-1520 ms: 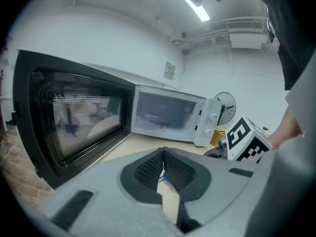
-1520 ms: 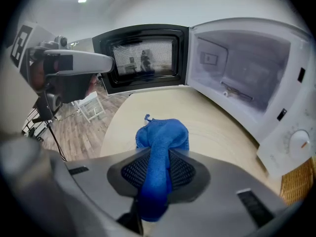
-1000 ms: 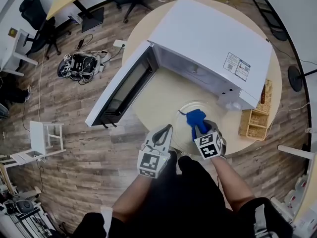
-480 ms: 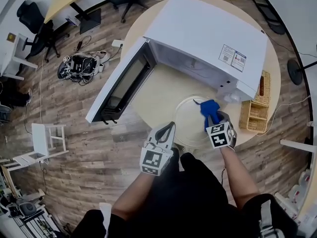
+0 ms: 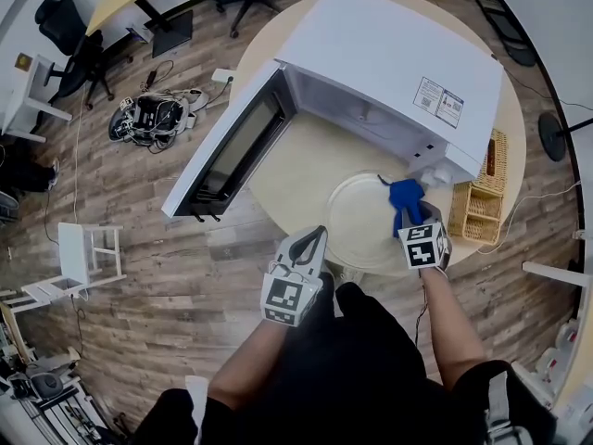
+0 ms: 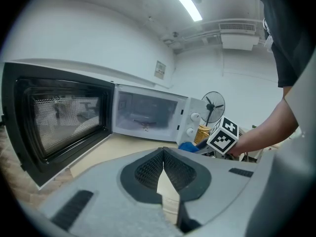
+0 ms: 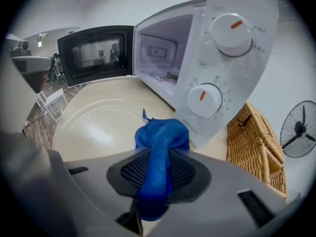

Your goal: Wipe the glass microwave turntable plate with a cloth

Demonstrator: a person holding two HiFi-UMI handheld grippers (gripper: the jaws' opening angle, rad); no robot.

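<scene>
Two handheld grippers work at a round table [image 5: 295,182] in front of a white microwave [image 5: 389,58], whose door [image 5: 232,156] hangs open toward the left of the frame; the glass turntable plate [image 5: 357,225] lies flat on the table at centre right of the head view, just in front of the open oven.

The right gripper [image 5: 404,217] is clamped on a blue cloth [image 5: 405,195]; the cloth's long axis runs up the frame from the jaws toward the microwave's control panel, and its bunched free end sits at the plate's right rim. In the right gripper view the cloth [image 7: 162,141] runs up from between the jaws and folds over above them, with the plate [image 7: 94,125] spread to its left.

The left gripper [image 5: 311,239] hangs over the table's near edge, lower left of the plate, its jaw tips pressed together on nothing; its own view shows the same [image 6: 163,151].

Inside the oven cavity a small dark fitting [image 7: 167,76] lies on the floor; a wicker basket [image 5: 474,222] stands at the table's right edge, its contents unclear.
</scene>
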